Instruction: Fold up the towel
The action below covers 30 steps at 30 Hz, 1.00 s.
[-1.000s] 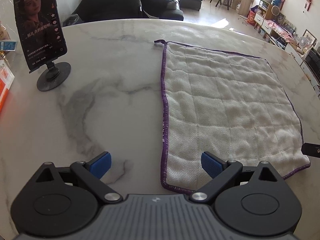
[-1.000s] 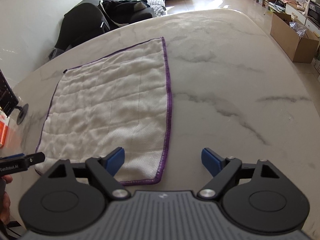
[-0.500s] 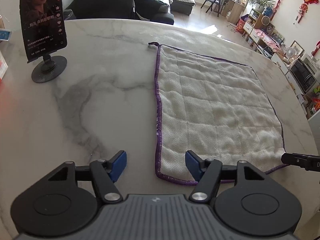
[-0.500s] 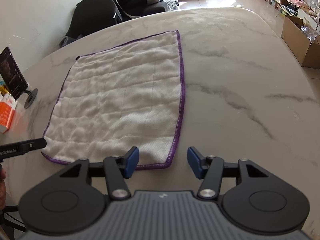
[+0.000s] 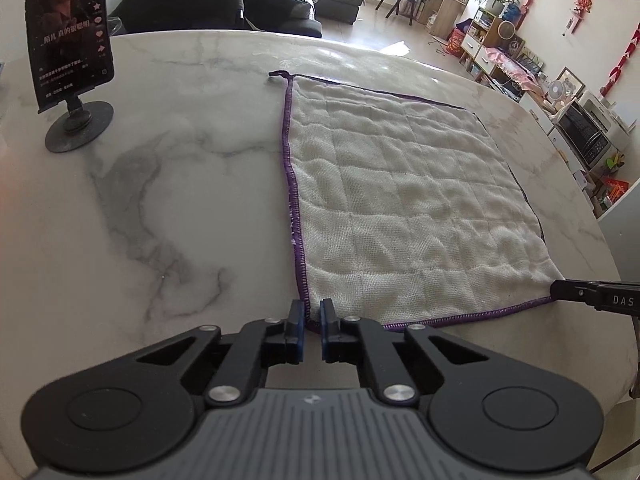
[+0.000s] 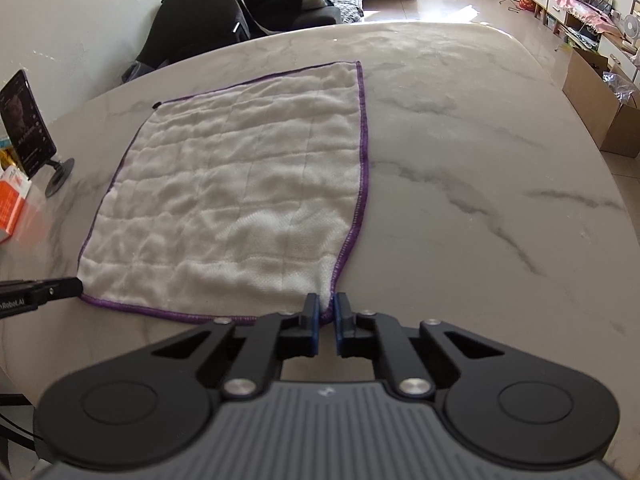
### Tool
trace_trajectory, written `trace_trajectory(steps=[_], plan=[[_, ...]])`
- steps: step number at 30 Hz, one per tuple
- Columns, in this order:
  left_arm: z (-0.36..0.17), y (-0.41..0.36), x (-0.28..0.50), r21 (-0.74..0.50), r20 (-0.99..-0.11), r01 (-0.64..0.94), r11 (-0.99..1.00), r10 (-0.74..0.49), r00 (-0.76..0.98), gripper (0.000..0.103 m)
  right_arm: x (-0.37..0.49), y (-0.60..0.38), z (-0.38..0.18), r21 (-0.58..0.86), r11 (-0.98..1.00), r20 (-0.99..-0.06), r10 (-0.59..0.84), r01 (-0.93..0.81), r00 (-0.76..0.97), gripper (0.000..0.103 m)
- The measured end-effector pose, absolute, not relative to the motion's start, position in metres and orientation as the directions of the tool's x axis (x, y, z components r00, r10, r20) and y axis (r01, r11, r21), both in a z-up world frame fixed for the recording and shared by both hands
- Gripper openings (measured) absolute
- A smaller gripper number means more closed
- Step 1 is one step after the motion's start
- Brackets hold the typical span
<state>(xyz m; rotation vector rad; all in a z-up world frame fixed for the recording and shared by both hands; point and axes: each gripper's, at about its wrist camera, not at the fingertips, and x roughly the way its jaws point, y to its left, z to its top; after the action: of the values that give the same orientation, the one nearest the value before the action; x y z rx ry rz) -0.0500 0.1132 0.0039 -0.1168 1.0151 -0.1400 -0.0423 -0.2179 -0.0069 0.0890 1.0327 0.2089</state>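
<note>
A white towel [image 5: 404,208] with a purple stitched hem lies flat on the marble table [image 5: 160,200]. My left gripper [image 5: 311,314] has closed its blue pads on the towel's near left corner. In the right wrist view the same towel [image 6: 240,196] spreads ahead, and my right gripper [image 6: 327,307] is pinched shut on its near right corner, the hem bunched between the pads. Each view shows the other gripper's black tip at the opposite near corner: the right one [image 5: 592,294] and the left one [image 6: 40,292].
A phone on a round black stand [image 5: 70,52] sits at the table's far left. An orange box [image 6: 12,200] lies beside it at the left edge. A dark chair back [image 6: 200,24] and a sofa stand beyond the far rim. A cardboard box [image 6: 600,108] is on the floor to the right.
Both grippers went from wide open to shut, closing onto the towel's two near corners. The left gripper shifted right until the corner came between its pads.
</note>
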Motion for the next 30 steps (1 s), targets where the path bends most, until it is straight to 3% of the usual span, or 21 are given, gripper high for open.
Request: trace_trajectory(steps=[11,14,16,17,19,26,30], plan=[[0.007,0.108,-0.054,-0.095,-0.852,0.085,0.992,-0.125,0.508,0.008,-0.042,-0.224,-0.005,0.173,0.976,-0.848,0.215,-0.131,0.485,0.01],[0.007,0.107,-0.052,-0.065,-0.855,0.083,0.994,-0.099,0.508,0.017,-0.042,-0.223,-0.005,0.151,0.979,-0.851,0.198,-0.134,0.487,0.017],[0.007,0.107,-0.05,-0.018,-0.858,0.069,0.997,-0.051,0.511,0.043,-0.041,-0.224,-0.005,0.129,0.984,-0.854,0.174,-0.125,0.491,0.026],[0.008,0.107,-0.05,0.014,-0.854,0.052,0.999,-0.015,0.52,0.048,-0.041,-0.225,-0.005,0.118,0.986,-0.854,0.162,-0.119,0.494,0.029],[0.009,0.109,-0.049,0.036,-0.846,0.029,0.999,0.015,0.533,0.05,-0.04,-0.23,-0.004,0.125,0.987,-0.85,0.159,-0.101,0.502,0.039],[0.019,0.125,-0.033,-0.048,-0.83,0.001,0.999,-0.04,0.556,0.054,-0.031,-0.242,0.004,0.157,0.985,-0.831,0.168,-0.066,0.53,0.046],[0.019,0.127,-0.017,-0.06,-0.833,-0.02,0.998,-0.04,0.552,0.058,-0.022,-0.24,0.006,0.136,0.989,-0.828,0.148,-0.062,0.541,0.054]])
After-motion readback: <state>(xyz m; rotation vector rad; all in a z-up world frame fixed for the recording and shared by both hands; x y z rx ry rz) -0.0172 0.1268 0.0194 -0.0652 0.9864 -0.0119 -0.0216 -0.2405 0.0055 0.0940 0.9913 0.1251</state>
